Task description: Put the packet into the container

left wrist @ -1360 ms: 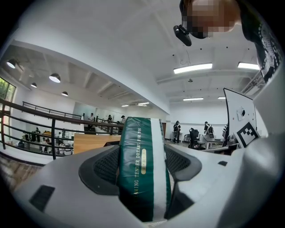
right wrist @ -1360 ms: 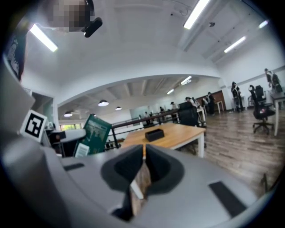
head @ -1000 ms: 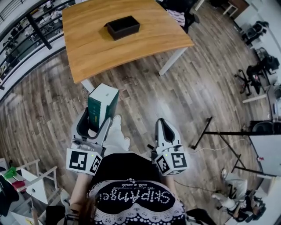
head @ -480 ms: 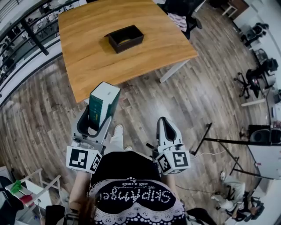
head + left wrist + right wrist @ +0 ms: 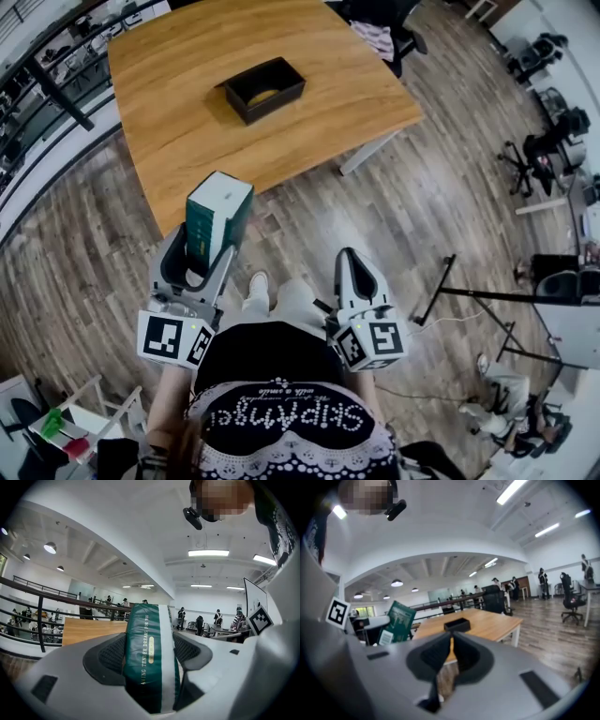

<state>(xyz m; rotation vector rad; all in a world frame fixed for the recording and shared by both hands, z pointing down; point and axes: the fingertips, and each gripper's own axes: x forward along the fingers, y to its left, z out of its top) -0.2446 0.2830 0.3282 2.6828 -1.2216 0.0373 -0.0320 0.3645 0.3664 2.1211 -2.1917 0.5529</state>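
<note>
**Checker:** State the condition of both tools.

**Operator:** My left tool (image 5: 200, 249) is clamped on the packet (image 5: 217, 214), one pad against each broad face. My right tool (image 5: 351, 262) is closed on itself with nothing between the jaws.

**Checker:** Location of the packet?

**Operator:** It stands upright in my left tool, over the wooden floor and short of the counter (image 5: 178, 141). The container (image 5: 272, 103), a black open-topped tray, sits near the middle of the counter, well apart from the packet. Something pale yellow lies inside it; I cannot tell what.

**Checker:** Expected handling?

**Operator:** My judgement:
1. Weight: light. It stands upright in the grip with no visible sag.
2. Stiffness: semi-soft. The green-and-white wrap looks padded and rounded at the edges, so the faces will give a little under the pads.
3. Surface: smooth printed film, likely slippery. A loose grip could let it slide.
4. Fragility: low, though hard squeezing may crease it.

**Checker:** Where is the hold?

**Operator:** At the lower end, so most of the packet rises above the jaws. That is adequate for carrying. It also leaves the free end clear to enter the container first. Tilt slowly, because the tall free end can swing.
</note>
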